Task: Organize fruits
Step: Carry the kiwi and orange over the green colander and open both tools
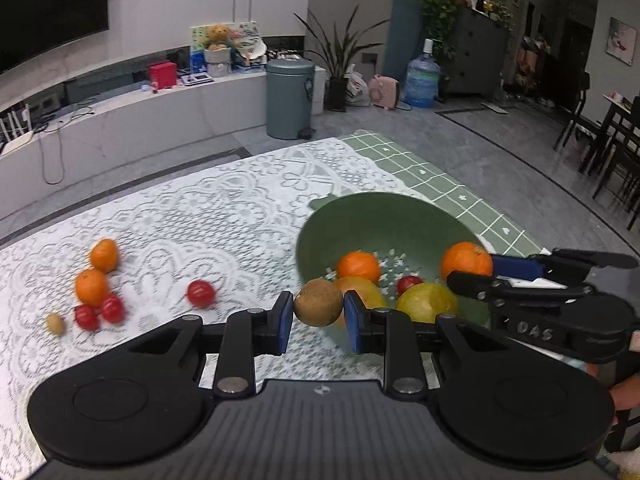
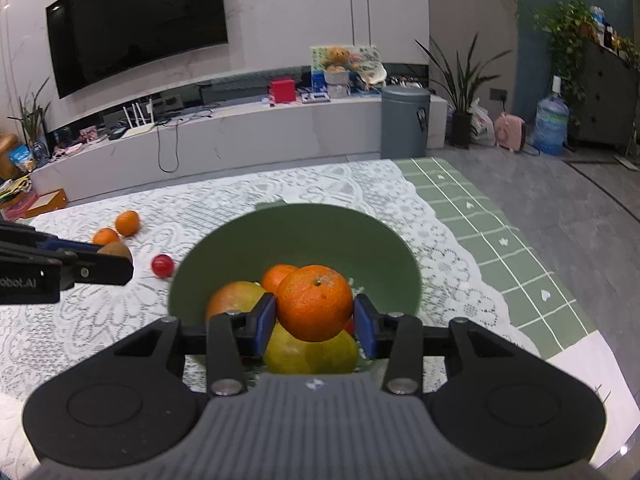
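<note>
Your left gripper (image 1: pixel 319 318) clamps kiwi (image 1: pixel 319 303), right gripper (image 2: pixel 315 324) clamps orange (image 2: pixel 314 302); bowl (image 2: pixel 296 232) part-filled, oranges (image 1: pixel 97 271), tomatoes (image 1: pixel 200 293) left on cloth (image 1: pixel 224 216)

A home living room — a wall-mounted television (image 2: pixel 136 24) at ten o'clock above a long low media console (image 2: pixel 224 136), potted plants (image 2: pixel 460 80), a water jug (image 2: pixel 551 124) on grey floor tiles, a lace-covered tabletop (image 2: pixel 120 320) — dining chairs (image 1: pixel 612 140) at three o'clock
</note>
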